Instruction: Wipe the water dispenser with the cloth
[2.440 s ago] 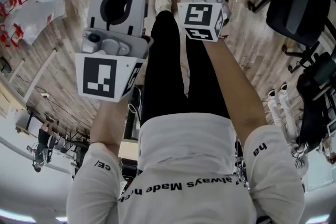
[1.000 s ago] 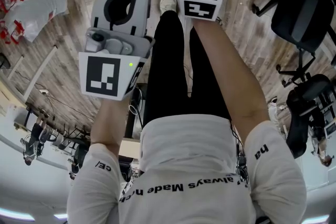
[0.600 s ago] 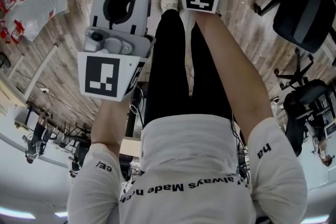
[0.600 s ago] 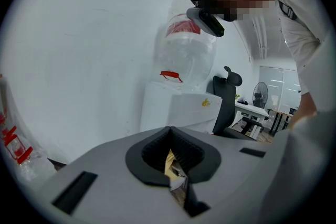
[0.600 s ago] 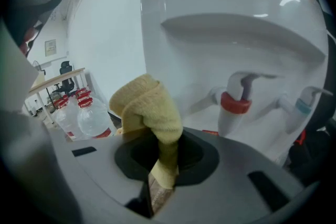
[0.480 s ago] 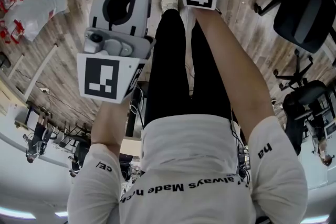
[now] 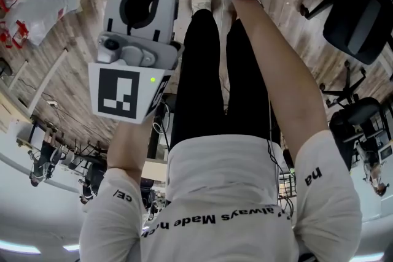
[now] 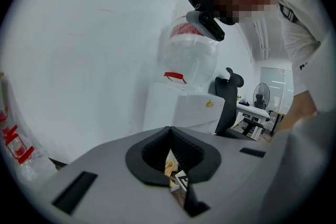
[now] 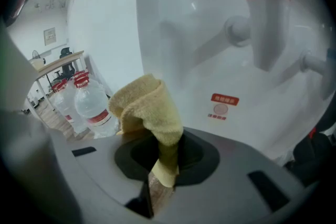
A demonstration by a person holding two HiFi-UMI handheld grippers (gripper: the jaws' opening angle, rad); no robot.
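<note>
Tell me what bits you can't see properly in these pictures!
- Right gripper view: the cloth, clamped in the right hand-held gripper, hides whether it touches the water dispenser.
- Right gripper view: the red label has print too small to read.
- Right gripper view: what looks like a second tap is cut off by the lens edge.
- Head view: that gripper's jaws and cloth are cut off by the top edge.

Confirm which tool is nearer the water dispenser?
Right. The right tool, gripping the cloth, sits close to the water dispenser by its red tap; the left tool is farther off.
</note>
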